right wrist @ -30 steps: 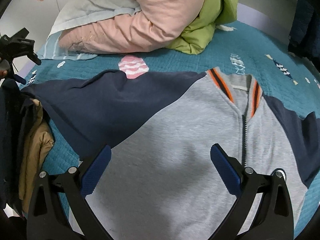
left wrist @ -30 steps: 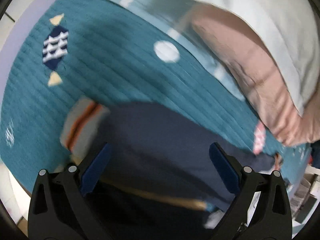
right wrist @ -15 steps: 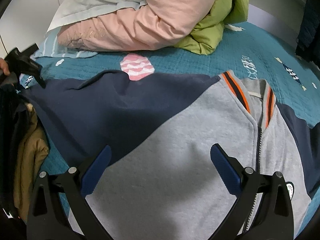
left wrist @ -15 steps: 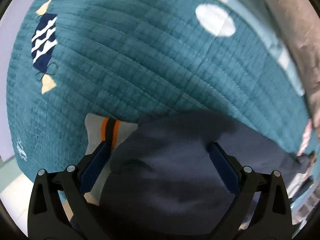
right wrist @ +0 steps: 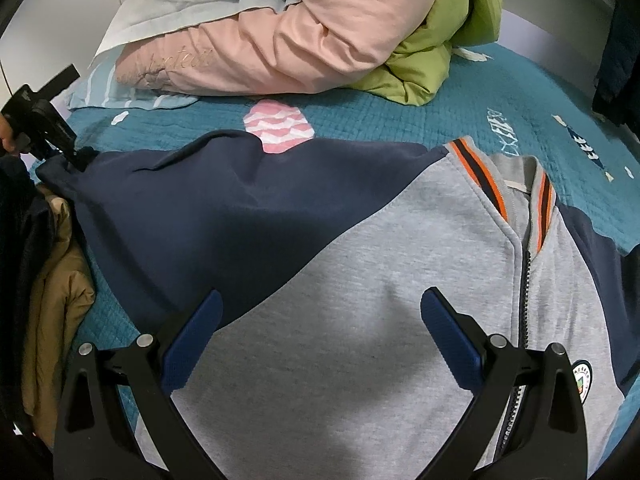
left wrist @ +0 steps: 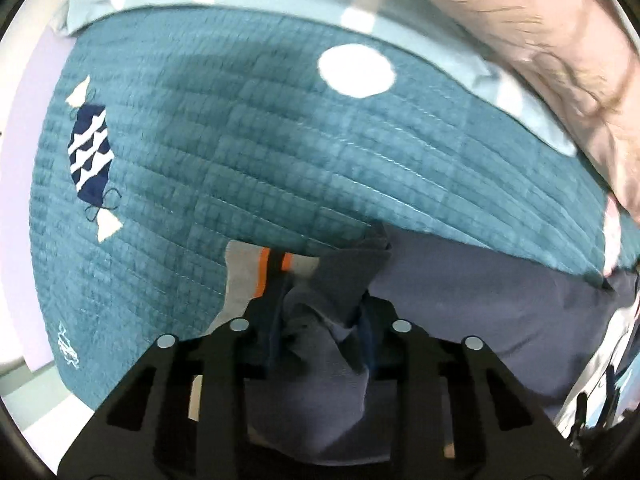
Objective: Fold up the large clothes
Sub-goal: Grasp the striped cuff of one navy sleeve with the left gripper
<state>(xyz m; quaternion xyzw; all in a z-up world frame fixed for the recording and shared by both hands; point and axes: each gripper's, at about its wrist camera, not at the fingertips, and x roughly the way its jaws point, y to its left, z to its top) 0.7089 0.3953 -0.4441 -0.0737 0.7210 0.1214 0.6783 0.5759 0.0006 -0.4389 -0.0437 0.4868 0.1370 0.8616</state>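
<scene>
In the left wrist view, the left gripper (left wrist: 320, 320) has its fingers pressed together on the end of the navy sleeve (left wrist: 480, 320), and the cloth bunches up between them. The grey cuff (left wrist: 244, 276) with orange stripes shows just beyond the fingers. I think the sleeve is held at its end so that it can be carried over the body of the jacket for the first fold. Under it lies the teal quilt (left wrist: 280, 160) of the bed. On the quilt I count one white dot and one navy candy figure.

In the right wrist view, the right gripper (right wrist: 320, 336) has its fingers spread wide and holds nothing. It hovers over the grey front of the jacket (right wrist: 340, 300), perhaps to keep the body flat while the sleeve moves. The jacket lies spread on the bed, front up, with the zipper closed. There is one jacket with two navy sleeves, one stretched to the left where the left gripper pinches it. Behind are one pink coat (right wrist: 300, 40), one green garment (right wrist: 448, 40) and one pale pillow (right wrist: 192, 4). At the left edge hangs a tan garment (right wrist: 56, 300).
</scene>
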